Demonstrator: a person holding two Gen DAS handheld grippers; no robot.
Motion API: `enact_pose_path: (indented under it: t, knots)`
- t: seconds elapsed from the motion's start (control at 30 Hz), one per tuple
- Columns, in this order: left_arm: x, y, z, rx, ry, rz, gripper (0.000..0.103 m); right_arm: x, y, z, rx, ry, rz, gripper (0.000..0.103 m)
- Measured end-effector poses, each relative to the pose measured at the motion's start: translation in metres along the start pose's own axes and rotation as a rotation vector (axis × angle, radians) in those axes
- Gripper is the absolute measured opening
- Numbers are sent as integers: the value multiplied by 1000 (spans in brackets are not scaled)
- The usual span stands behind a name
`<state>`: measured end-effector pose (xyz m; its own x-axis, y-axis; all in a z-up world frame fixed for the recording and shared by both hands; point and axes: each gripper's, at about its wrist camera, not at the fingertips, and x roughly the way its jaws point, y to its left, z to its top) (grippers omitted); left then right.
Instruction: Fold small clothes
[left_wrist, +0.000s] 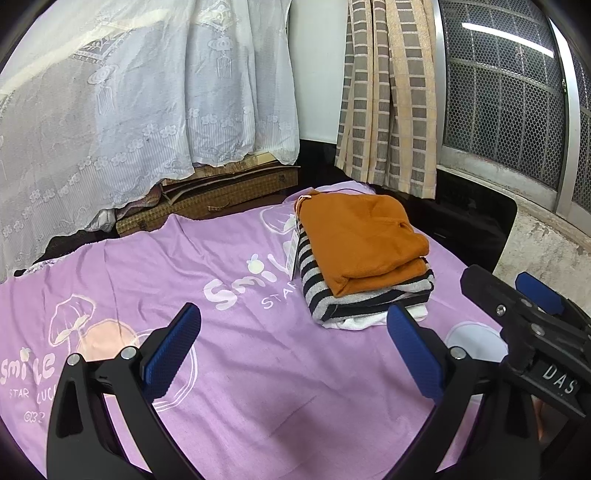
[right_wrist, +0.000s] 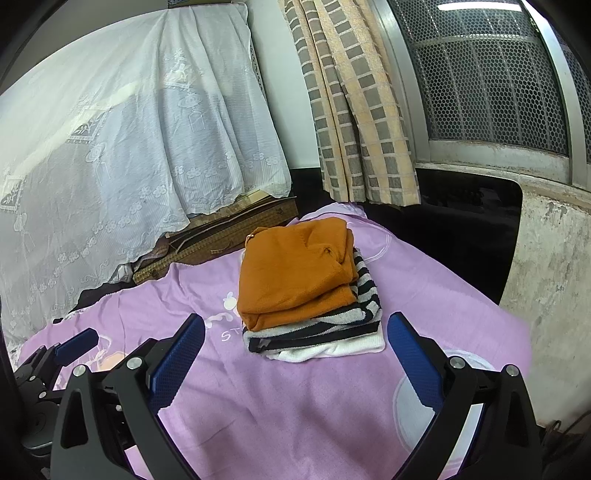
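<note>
Here, a stack of folded clothes is seen on a lilac sheet (left_wrist: 258, 369) printed with white lettering and mushroom outlines. An orange knit garment (left_wrist: 360, 240) is laid on top, a black-and-grey striped piece (left_wrist: 325, 295) is pressed beneath it, and a white item (left_wrist: 354, 323) is glimpsed at the bottom of the pile. A paper tag is shown hanging at the stack's left edge in the left wrist view. The left gripper (left_wrist: 293, 354) is held spread wide above the sheet, nothing caught between its blue pads, the stack lying ahead and to its right. The right gripper (right_wrist: 295, 360) is likewise splayed and empty, with the pile seen just beyond its fingertips. Each gripper is caught at the edge of the other's view. Behind the sheet, a white lace cover (right_wrist: 129, 147) is draped over furniture, and a checked curtain (right_wrist: 354, 110) is hung beside a mesh-screened window (right_wrist: 491, 85).
</note>
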<state>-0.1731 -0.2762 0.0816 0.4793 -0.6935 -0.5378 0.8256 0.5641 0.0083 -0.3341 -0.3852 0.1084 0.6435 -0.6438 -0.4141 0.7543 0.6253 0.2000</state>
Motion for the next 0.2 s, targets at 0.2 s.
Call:
enact_pose_path:
  t: [0.2]
  knots:
    - [3,0,1,-6,0,0,98,0,-1,0,3,0,1,99]
